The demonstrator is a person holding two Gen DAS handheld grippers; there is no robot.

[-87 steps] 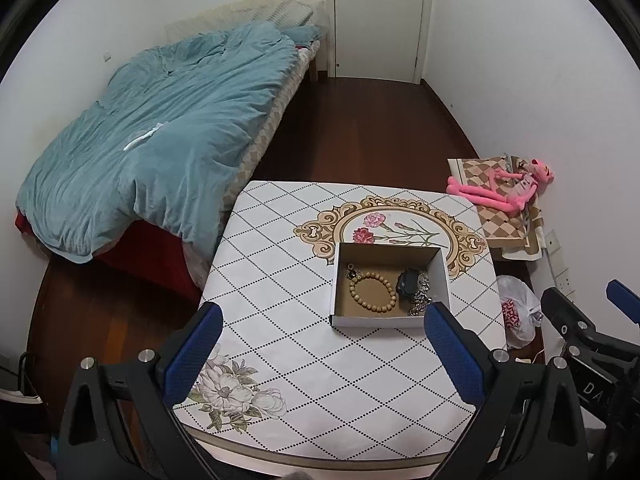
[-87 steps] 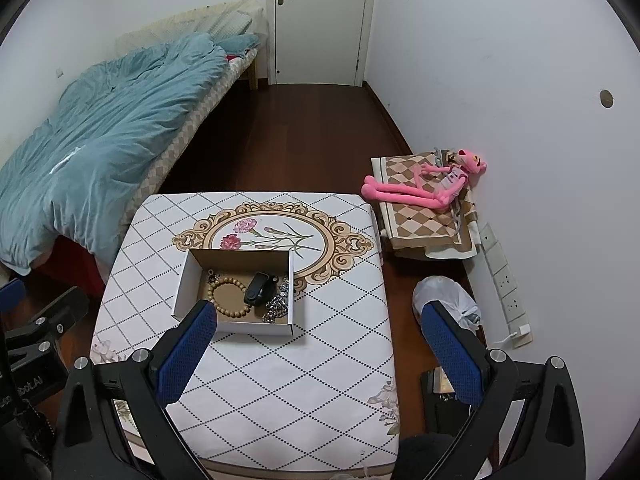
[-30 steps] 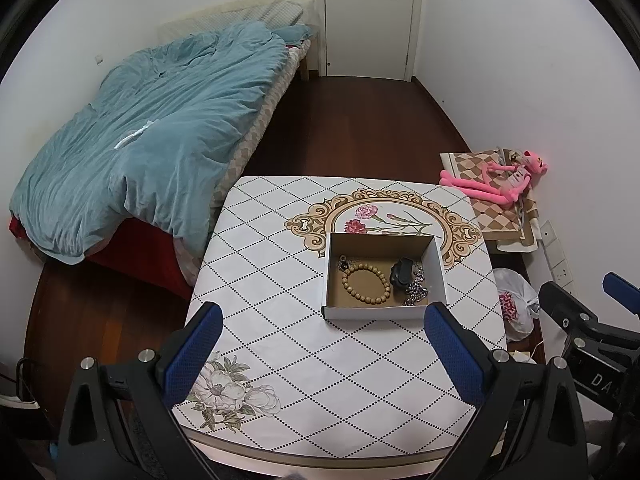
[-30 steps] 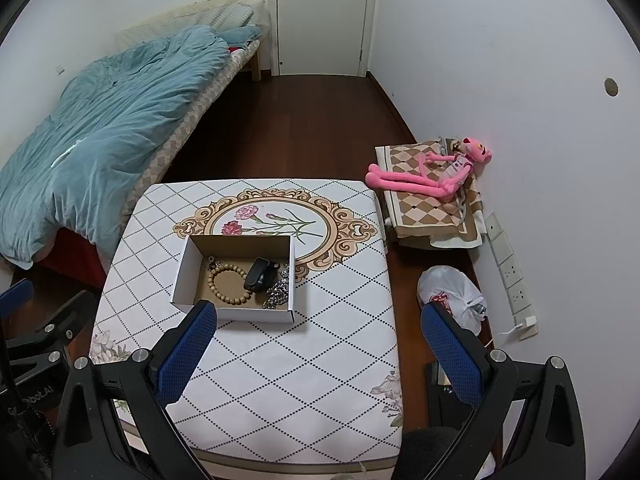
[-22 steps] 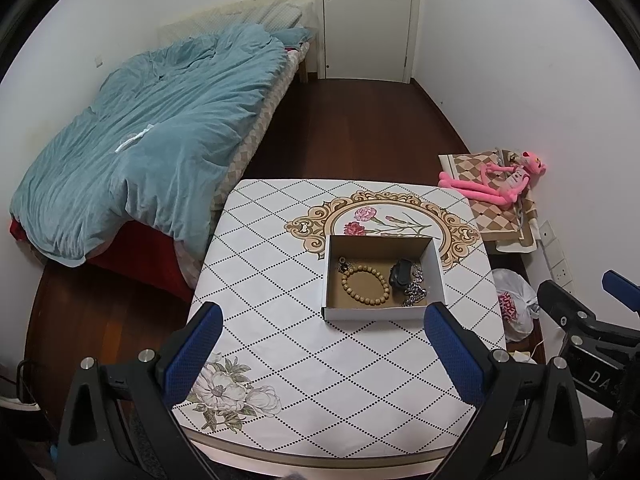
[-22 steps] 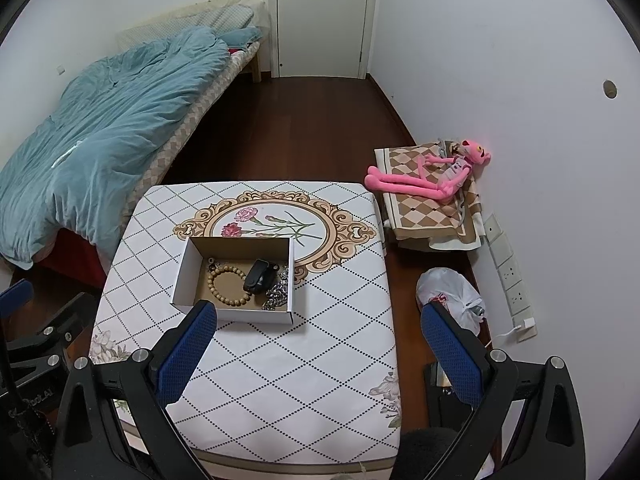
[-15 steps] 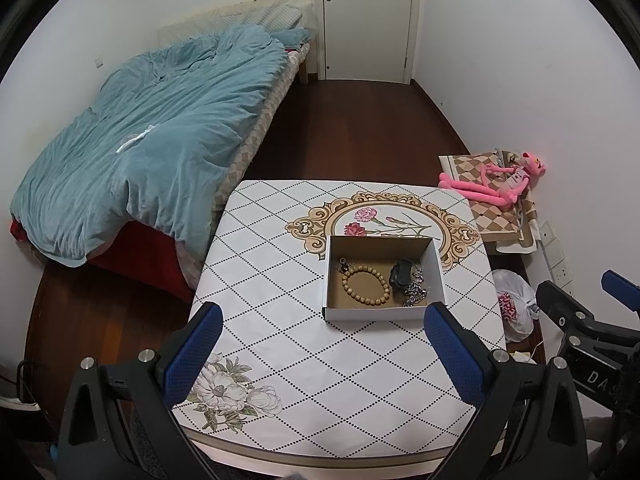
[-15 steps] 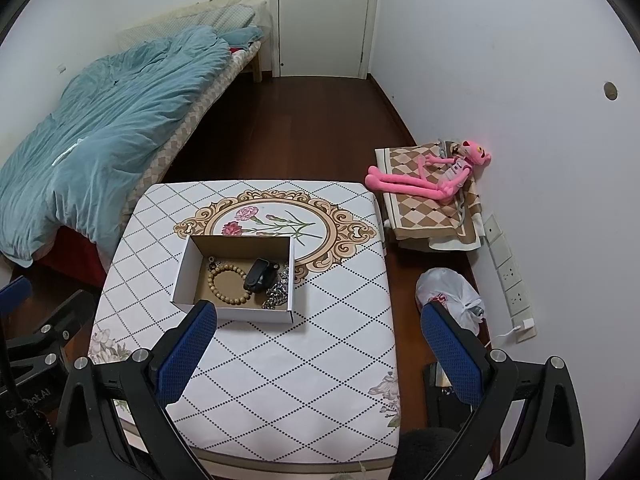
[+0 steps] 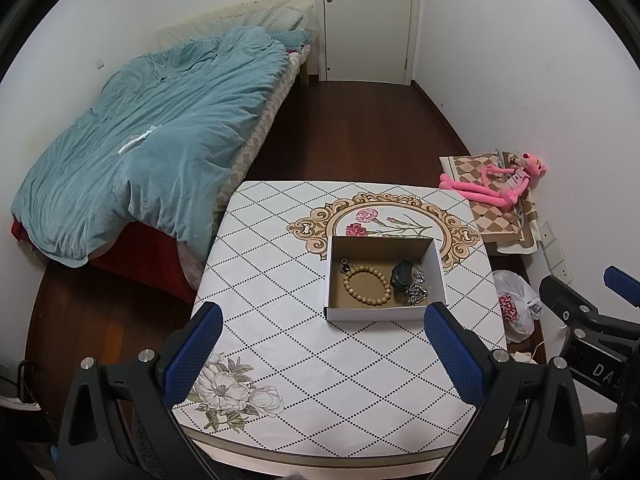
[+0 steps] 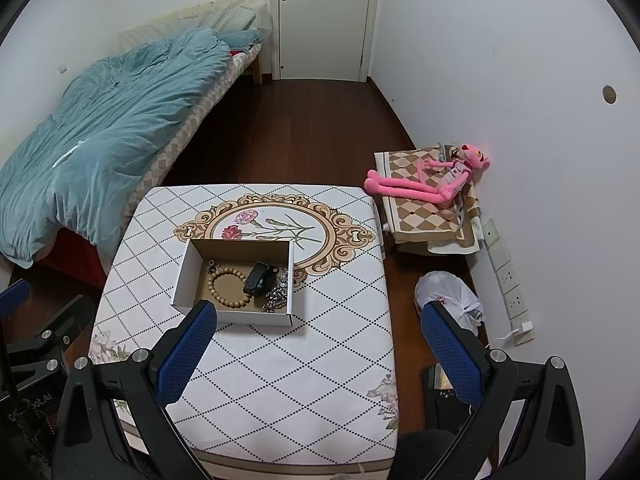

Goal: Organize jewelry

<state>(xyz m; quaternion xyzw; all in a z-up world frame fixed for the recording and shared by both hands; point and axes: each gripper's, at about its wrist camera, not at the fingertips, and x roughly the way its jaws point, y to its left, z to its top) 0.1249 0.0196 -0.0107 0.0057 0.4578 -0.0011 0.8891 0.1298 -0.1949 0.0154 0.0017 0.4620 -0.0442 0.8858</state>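
Note:
An open white cardboard box stands on the patterned table. In it lie a wooden bead bracelet, a black clip-like piece, a silver chain and a small dark trinket. My left gripper is open and empty, high above the table's near half. My right gripper is open and empty, above the table's right part. Each gripper shows at the edge of the other's view.
A bed with a teal duvet stands left of the table. A pink plush toy lies on a folded checkered cloth by the right wall. A white plastic bag sits on the wooden floor. A white door is at the far end.
Both views have shifted slightly over the last seconds; the grippers drifted a little above the table. Both stay open and empty, and the box and jewelry have not moved.

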